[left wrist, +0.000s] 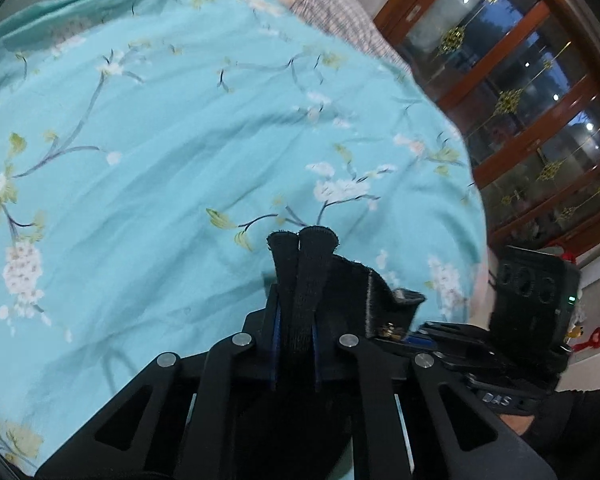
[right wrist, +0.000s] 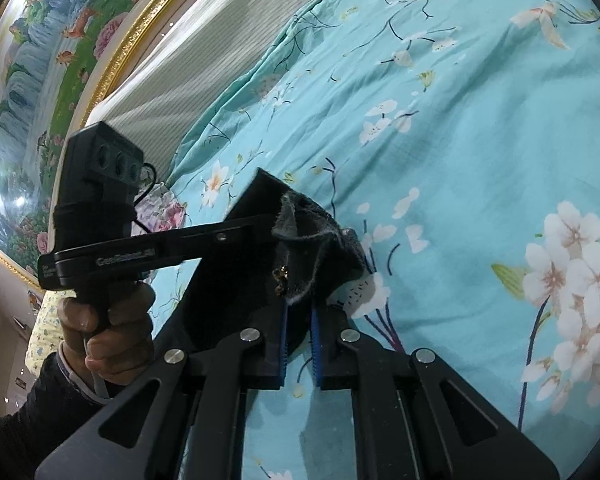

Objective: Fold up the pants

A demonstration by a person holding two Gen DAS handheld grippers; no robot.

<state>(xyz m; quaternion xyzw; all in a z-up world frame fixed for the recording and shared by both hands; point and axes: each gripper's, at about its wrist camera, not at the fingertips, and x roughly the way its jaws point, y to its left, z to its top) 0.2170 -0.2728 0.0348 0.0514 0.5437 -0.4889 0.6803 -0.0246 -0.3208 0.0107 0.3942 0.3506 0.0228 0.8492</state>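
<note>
The dark pants are pinched in my left gripper, whose fingers are shut on a fold of the cloth above the bed. A corner of the waistband with a brass button sticks out to the right. In the right wrist view, my right gripper is shut on the dark pants near the zipper. The left gripper, held by a hand, is close on the left and touches the same cloth. Most of the pants hang below, hidden.
A turquoise floral bedsheet covers the bed under both grippers. A checked pillow lies at the far end. A wooden glass cabinet stands beside the bed. A striped headboard and a gold-framed painting are on the wall.
</note>
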